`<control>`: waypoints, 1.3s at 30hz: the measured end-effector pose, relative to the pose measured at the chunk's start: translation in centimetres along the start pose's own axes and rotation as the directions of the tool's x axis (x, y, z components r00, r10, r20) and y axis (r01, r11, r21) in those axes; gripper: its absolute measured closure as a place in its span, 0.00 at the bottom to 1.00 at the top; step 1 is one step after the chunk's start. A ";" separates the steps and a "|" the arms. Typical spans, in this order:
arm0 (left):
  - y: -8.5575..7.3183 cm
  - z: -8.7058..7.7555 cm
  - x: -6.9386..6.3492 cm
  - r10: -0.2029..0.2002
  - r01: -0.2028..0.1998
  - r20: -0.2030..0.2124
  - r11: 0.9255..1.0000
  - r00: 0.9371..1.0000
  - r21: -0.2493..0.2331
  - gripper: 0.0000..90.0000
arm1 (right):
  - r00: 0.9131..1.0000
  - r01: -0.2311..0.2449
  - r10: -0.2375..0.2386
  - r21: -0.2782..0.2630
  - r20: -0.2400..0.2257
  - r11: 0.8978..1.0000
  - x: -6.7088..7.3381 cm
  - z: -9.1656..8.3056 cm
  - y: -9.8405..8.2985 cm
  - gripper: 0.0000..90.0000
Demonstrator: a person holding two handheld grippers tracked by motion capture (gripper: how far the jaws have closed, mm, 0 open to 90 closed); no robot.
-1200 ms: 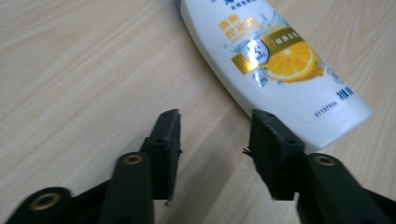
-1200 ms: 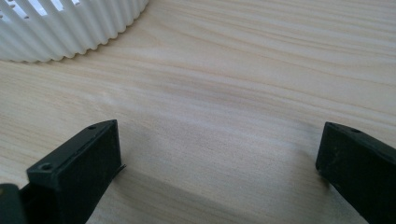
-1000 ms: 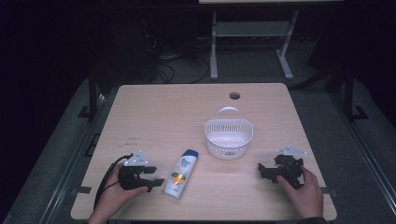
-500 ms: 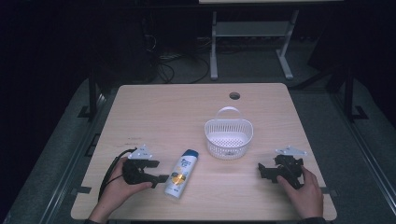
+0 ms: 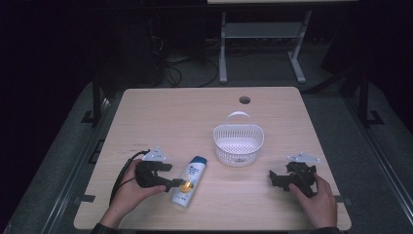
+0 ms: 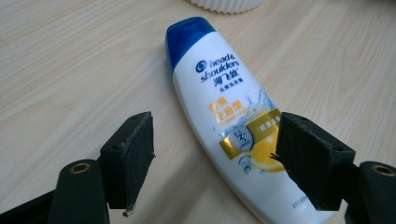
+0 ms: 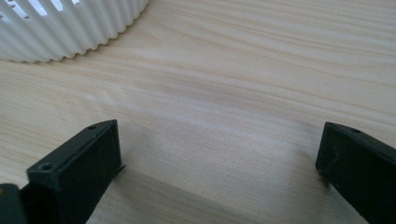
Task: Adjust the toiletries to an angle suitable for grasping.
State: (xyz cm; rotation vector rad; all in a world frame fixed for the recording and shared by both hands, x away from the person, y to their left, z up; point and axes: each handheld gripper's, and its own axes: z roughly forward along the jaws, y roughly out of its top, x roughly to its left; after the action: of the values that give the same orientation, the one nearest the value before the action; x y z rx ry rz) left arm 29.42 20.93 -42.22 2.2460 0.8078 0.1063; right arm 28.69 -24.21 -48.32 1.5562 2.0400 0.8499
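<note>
A white shampoo bottle [image 5: 189, 181] with a blue cap lies flat on the wooden table [image 5: 185, 117], cap pointing away from the person. In the left gripper view the bottle [image 6: 229, 116] lies between the two spread jaws, one jaw on each side of its lower body, no contact visible. My left gripper [image 5: 176, 184] is open at the bottle's left side. My right gripper [image 5: 273, 178] rests open near the table's front right, over bare wood [image 7: 224, 116]. A white perforated basket [image 5: 238, 142] with a handle stands between them, farther back.
The basket's ribbed wall [image 7: 70, 28] shows at the top left of the right gripper view. A round cable hole [image 5: 244, 100] sits near the table's far edge. A metal stand [image 5: 258, 34] and cables lie on the dark floor beyond.
My left gripper has moved right, up to the shampoo bottle, so its jaws now straddle the bottle. The right gripper has stayed put.
</note>
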 end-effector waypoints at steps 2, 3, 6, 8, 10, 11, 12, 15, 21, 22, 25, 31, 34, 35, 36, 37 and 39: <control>0.3 0.2 -0.1 0.001 -0.001 0.000 1.000 1.000 0.006 0.30 | 1.000 0.000 0.000 0.000 0.000 1.000 0.0 0.0 0.0 0.00; 0.4 0.3 -0.1 0.002 -0.002 0.000 1.000 1.000 0.011 0.30 | 1.000 0.000 0.000 0.000 0.000 1.000 0.0 0.0 0.0 0.00; 0.8 0.6 -0.2 -0.002 0.002 0.002 1.000 1.000 0.013 0.29 | 1.000 0.000 0.000 0.000 0.000 1.000 0.0 0.0 0.0 0.00; 1.0 0.9 -0.2 -0.001 0.001 0.000 1.000 1.000 0.019 0.29 | 1.000 0.000 0.000 0.000 0.000 1.000 0.0 0.0 0.0 0.00; 1.2 1.1 -0.2 -0.003 0.003 0.001 1.000 1.000 0.020 0.28 | 1.000 0.000 0.000 0.000 0.000 1.000 0.0 0.0 0.0 0.00; 1.4 1.2 -0.2 -0.004 0.004 -0.002 1.000 1.000 0.019 0.28 | 1.000 0.000 0.000 0.000 0.000 1.000 0.0 0.0 0.0 0.00; 1.5 1.3 -0.2 -0.005 0.005 -0.002 1.000 1.000 0.020 0.28 | 1.000 0.000 0.000 0.000 0.000 1.000 0.0 0.0 0.0 0.00; 1.9 1.6 -0.2 -0.004 0.004 -0.003 1.000 1.000 0.023 0.28 | 1.000 0.000 0.000 0.000 0.000 1.000 0.0 0.0 0.0 0.00; 2.7 2.4 -0.2 -0.008 0.008 -0.006 0.999 1.000 0.036 0.26 | 1.000 0.000 0.000 0.000 0.000 1.000 0.0 0.0 0.0 0.00; 2.8 2.6 -0.2 -0.006 0.006 -0.006 0.999 1.000 0.041 0.26 | 1.000 0.000 0.000 0.000 0.000 1.000 0.0 0.0 0.0 0.00; 3.3 3.0 -0.2 -0.013 0.014 -0.013 0.999 1.000 0.045 0.26 | 1.000 0.000 0.000 0.000 0.000 1.000 0.0 0.0 0.0 0.00; 4.1 3.9 -0.1 -0.017 0.018 -0.022 0.998 1.000 0.057 0.25 | 1.000 0.000 0.000 0.000 0.000 1.000 0.0 0.0 0.0 0.00; 4.5 4.4 0.0 -0.016 0.018 -0.029 0.997 0.999 0.070 0.25 | 1.000 0.000 0.000 0.000 0.001 1.000 0.0 0.0 0.0 0.00; 4.6 4.6 0.1 -0.019 0.021 -0.033 0.997 0.999 0.073 0.24 | 1.000 0.000 0.000 0.000 0.001 1.000 0.0 0.0 0.0 0.00; 4.8 4.9 0.2 -0.027 0.030 -0.038 0.997 0.999 0.076 0.24 | 1.000 0.000 0.000 0.000 0.001 1.000 0.0 0.0 0.0 0.00; 4.8 4.9 0.2 -0.027 0.030 -0.038 0.997 0.999 0.076 0.24 | 1.000 0.000 0.000 0.000 0.001 1.000 0.0 0.0 0.0 0.00; 5.0 5.3 0.2 -0.028 0.031 -0.039 0.996 0.999 0.082 0.24 | 1.000 0.000 0.000 0.000 0.001 1.000 0.0 0.0 0.0 0.00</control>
State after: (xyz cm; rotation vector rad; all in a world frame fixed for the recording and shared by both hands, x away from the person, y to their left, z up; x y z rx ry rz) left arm 33.84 15.12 -42.74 2.3143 0.8801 0.1035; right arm 28.67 -24.21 -48.32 1.5562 2.0396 0.8490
